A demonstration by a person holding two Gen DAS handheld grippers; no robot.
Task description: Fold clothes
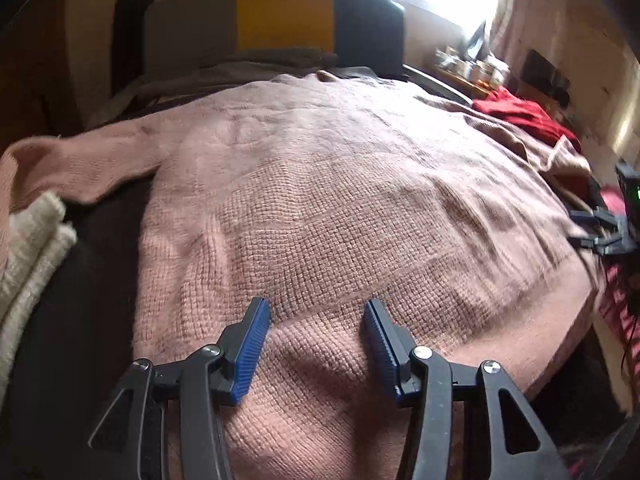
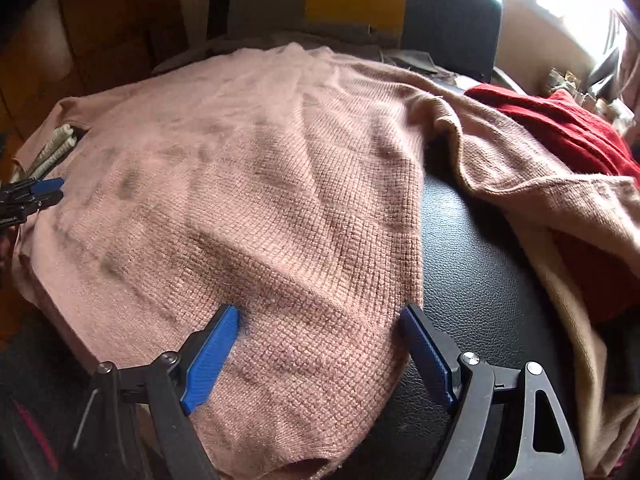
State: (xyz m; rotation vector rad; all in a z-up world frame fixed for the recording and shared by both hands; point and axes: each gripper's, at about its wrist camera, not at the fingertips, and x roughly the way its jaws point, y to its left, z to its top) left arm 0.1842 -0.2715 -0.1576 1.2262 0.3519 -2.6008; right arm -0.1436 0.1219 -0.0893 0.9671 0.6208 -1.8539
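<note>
A pink knit sweater (image 1: 320, 200) lies spread flat on a black leather surface (image 2: 472, 264); it also shows in the right wrist view (image 2: 248, 184). My left gripper (image 1: 316, 312) is open, its blue fingers resting over the sweater's hem near its left side. My right gripper (image 2: 320, 316) is open over the hem's right corner, one finger on the knit and one at its edge. One sleeve (image 1: 72, 168) stretches left, the other sleeve (image 2: 540, 168) lies crumpled to the right. The right gripper shows at the edge of the left wrist view (image 1: 600, 228), and the left gripper in the right wrist view (image 2: 36, 196).
A red garment (image 2: 560, 128) lies at the right beside the sleeve. Folded white knitwear (image 1: 28, 248) sits at the left. A grey, yellow and dark blue backrest (image 1: 280, 16) stands behind. A cluttered sill (image 1: 472, 66) is under a bright window.
</note>
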